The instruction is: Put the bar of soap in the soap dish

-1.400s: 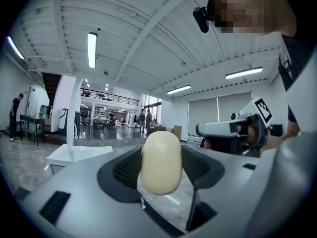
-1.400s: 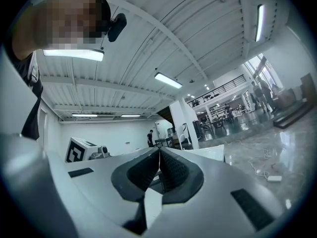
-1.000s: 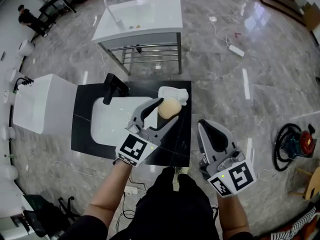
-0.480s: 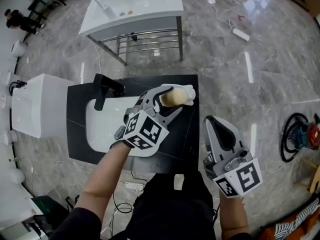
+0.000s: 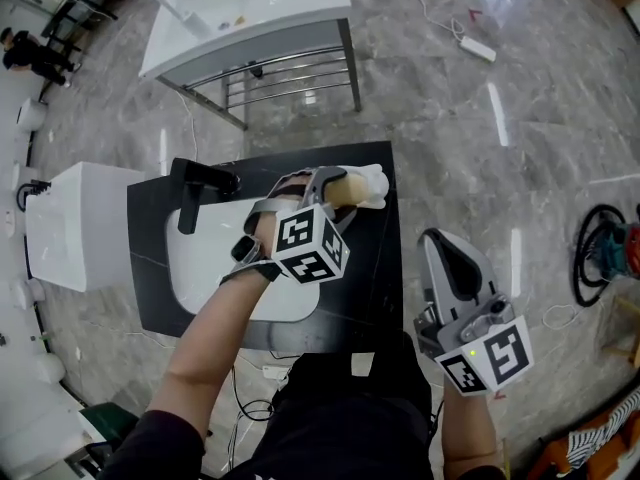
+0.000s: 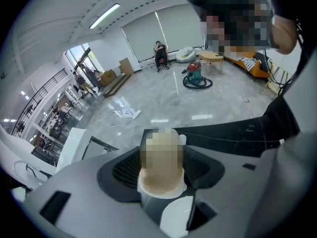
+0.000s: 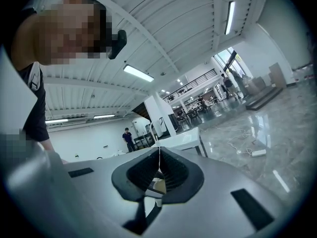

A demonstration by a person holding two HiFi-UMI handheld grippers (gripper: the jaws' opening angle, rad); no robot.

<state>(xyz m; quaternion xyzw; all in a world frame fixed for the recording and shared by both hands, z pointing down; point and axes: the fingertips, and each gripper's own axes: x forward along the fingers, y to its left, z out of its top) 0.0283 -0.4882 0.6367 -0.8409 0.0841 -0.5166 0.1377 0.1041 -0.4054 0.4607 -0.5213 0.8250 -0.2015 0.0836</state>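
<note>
My left gripper (image 5: 338, 190) is shut on a tan bar of soap (image 5: 343, 191) and holds it right at the white soap dish (image 5: 374, 185), which sits at the back right corner of the black counter (image 5: 365, 268). In the left gripper view the soap (image 6: 159, 160) stands clamped between the jaws, and a sliver of the dish's rim (image 6: 182, 139) peeks out behind it. I cannot tell if the soap touches the dish. My right gripper (image 5: 445, 252) hangs off the counter's right side, shut and empty; the right gripper view shows its jaws (image 7: 159, 166) pressed together.
A white basin (image 5: 205, 253) with a black faucet (image 5: 195, 183) is set into the counter's left part. A white sink on a metal stand (image 5: 250, 13) is farther back. A white cabinet (image 5: 65, 223) stands left. Cables and a power strip (image 5: 478, 48) lie on the marble floor.
My left gripper has carried the soap away from me and to the right, from above the basin's edge to the soap dish. The right gripper has barely moved.
</note>
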